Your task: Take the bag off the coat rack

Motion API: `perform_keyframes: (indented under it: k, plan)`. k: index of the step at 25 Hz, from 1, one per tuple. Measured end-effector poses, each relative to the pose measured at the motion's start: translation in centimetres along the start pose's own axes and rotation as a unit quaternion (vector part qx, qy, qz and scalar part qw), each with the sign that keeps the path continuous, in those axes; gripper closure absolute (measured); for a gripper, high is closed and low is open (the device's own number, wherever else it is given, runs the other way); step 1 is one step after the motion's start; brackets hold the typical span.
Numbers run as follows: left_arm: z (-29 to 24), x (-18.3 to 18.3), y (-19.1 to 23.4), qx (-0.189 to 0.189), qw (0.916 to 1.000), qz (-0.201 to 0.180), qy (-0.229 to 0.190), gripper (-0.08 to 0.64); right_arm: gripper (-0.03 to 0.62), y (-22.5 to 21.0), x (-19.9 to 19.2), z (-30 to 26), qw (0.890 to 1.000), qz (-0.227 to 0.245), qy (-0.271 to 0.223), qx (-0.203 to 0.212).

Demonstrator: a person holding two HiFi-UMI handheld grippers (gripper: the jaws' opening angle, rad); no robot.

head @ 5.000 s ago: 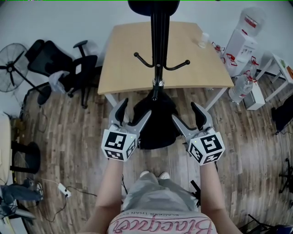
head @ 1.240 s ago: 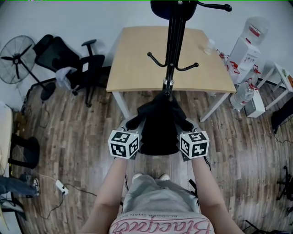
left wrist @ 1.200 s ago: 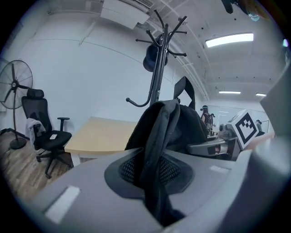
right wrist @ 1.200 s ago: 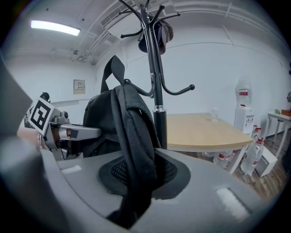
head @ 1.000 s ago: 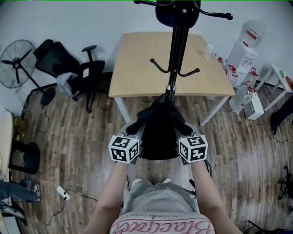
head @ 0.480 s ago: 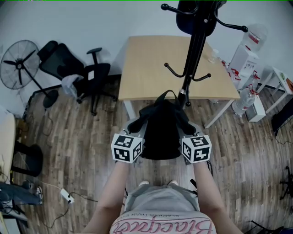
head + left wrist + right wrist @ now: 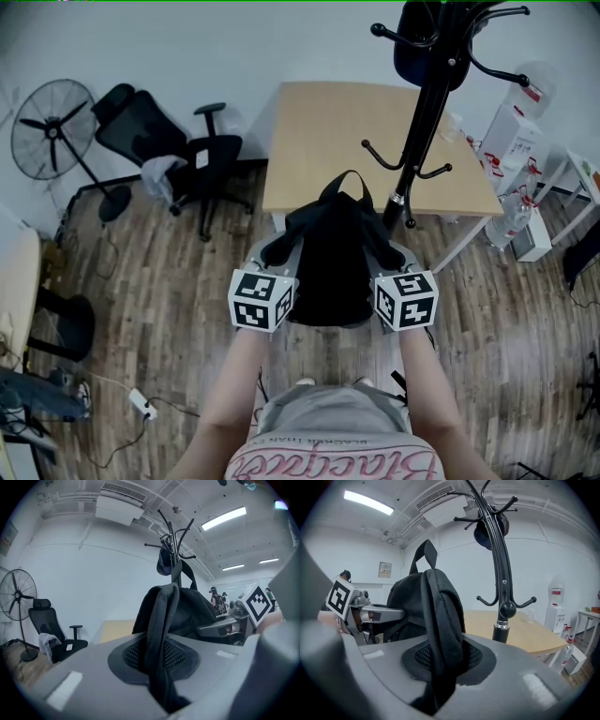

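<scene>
Backpack lifted clear of the coat rack, carried between both grippers

The wooden table [image 7: 319, 141] fills the upper centre of the head view. The black coat rack [image 7: 427, 122] now stands at upper right, apart from the load, where a second ago its pole rose straight behind it. The black backpack [image 7: 330, 262] hangs at frame centre with its top loop free of every hook, so I judge the removal done, with only setting it down left. The left gripper [image 7: 274, 253] at centre left and the right gripper [image 7: 386, 255] at centre right each have jaws clamped on a shoulder strap [image 7: 157, 634], pinched between the pads in both gripper views
</scene>
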State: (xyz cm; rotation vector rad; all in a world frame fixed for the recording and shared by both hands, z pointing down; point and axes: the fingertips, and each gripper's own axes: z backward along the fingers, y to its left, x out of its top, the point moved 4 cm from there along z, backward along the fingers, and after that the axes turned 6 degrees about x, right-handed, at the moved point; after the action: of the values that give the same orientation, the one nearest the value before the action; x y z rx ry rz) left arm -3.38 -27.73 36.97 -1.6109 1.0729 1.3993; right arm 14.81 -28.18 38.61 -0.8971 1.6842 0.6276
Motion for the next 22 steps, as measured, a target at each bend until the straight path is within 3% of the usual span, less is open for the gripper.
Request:
perform_keyframes:
  k: [12, 22]
  plan:
    - [1.2, 5.1, 2.4, 0.031, 0.9968, -0.035, -0.065, 0.494, 0.523, 1.6, 6.0, -0.7, 0.997, 0.067, -0.049, -0.003]
    - [3.1, 8.9, 3.0, 0.052, 0.9869, -0.068, -0.137, 0.494, 0.525, 3.1, 9.7, 0.2, 0.987, 0.112, -0.116, -0.007]
